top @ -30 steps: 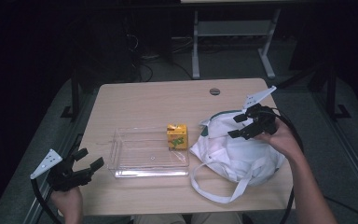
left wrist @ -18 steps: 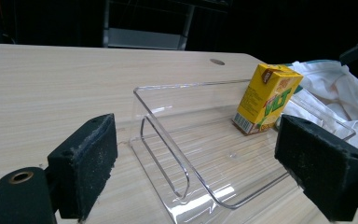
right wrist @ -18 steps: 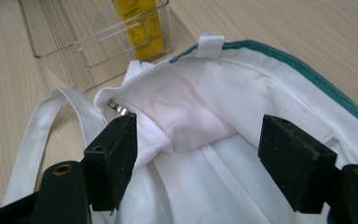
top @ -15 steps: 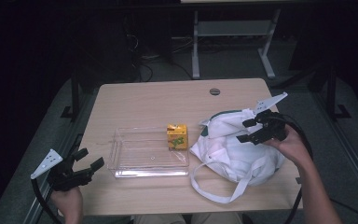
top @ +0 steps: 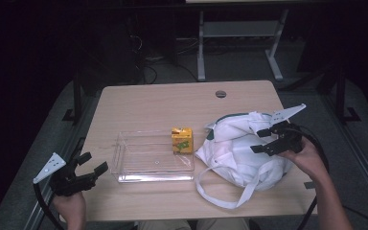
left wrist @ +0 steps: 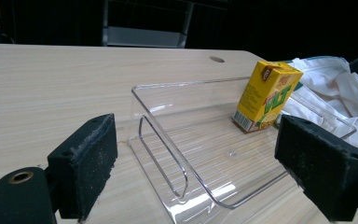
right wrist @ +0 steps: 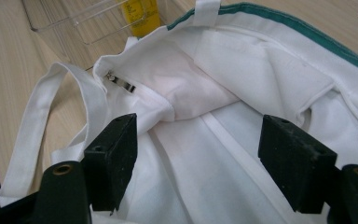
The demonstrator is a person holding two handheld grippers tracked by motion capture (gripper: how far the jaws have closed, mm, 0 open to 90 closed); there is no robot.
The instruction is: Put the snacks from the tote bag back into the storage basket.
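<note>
A white cloth bag (top: 235,153) with green trim lies crumpled on the table's right side, its mouth (right wrist: 242,70) turned toward the tray. My right gripper (top: 260,141) hovers over the bag, open; only cloth lies beneath its jaws (right wrist: 198,135). A clear plastic tray (top: 143,160) sits mid-table. A yellow drink carton (top: 182,140) stands upright in its far right corner (left wrist: 265,95). My left gripper (top: 93,163) is held off the table's near left corner, open and empty, pointing at the tray (left wrist: 233,163).
The bag's long strap (top: 220,191) loops out toward the front edge. A round cable hole (top: 221,94) marks the far side of the wooden table (top: 163,105). A metal table frame (top: 201,43) stands on the dark floor beyond.
My right gripper has drifted right and toward the near edge, sinking a little over the bag. The left gripper, tray and carton have stayed put.
</note>
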